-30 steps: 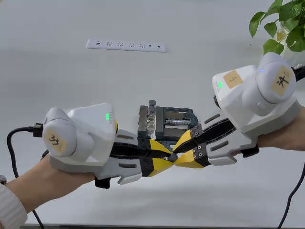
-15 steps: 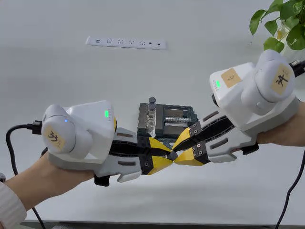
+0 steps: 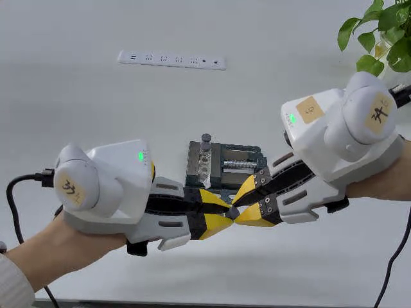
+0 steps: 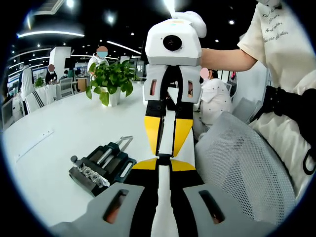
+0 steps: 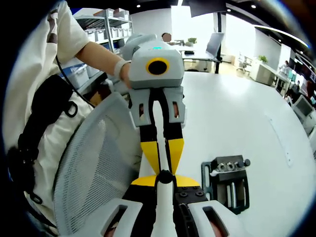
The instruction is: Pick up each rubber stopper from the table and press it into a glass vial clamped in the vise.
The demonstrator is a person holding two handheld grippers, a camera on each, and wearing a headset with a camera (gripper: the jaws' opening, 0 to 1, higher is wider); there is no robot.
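The right hand-held gripper (image 3: 239, 210) reaches in from the right of the head view, and its yellow-tipped jaws are drawn together on a small dark rubber stopper (image 3: 232, 212) at their very ends. In the right gripper view the stopper shows as a dark round knob at the tips. It is too small to tell which way its long axis points.

The left hand-held gripper (image 3: 226, 211) comes in from the left, tip to tip with the right one. Its jaws narrow to a thin slit and their ends meet the stopper. I cannot tell whether they pinch it or only touch it. A hand (image 3: 58, 247) holds this gripper at lower left, and another hand (image 3: 385, 183) holds the right one at the right edge.

The stopper hangs above the white tabletop (image 3: 96, 109), just below the vise (image 3: 241, 154) in the frame and apart from it. The vise's screw (image 3: 239, 165) runs left to right. At its left end the jaws clamp a row of clear glass vials (image 3: 204, 163), standing upright, with the row running up the frame. The vial at the upper end of the row seems to carry a dark grey stopper (image 3: 206, 137).

A white power strip (image 3: 171, 60) lies at upper left, well apart from the vise. A leafy plant (image 3: 385, 35) fills the upper right corner, and a black cable (image 3: 16, 192) loops at the left edge.
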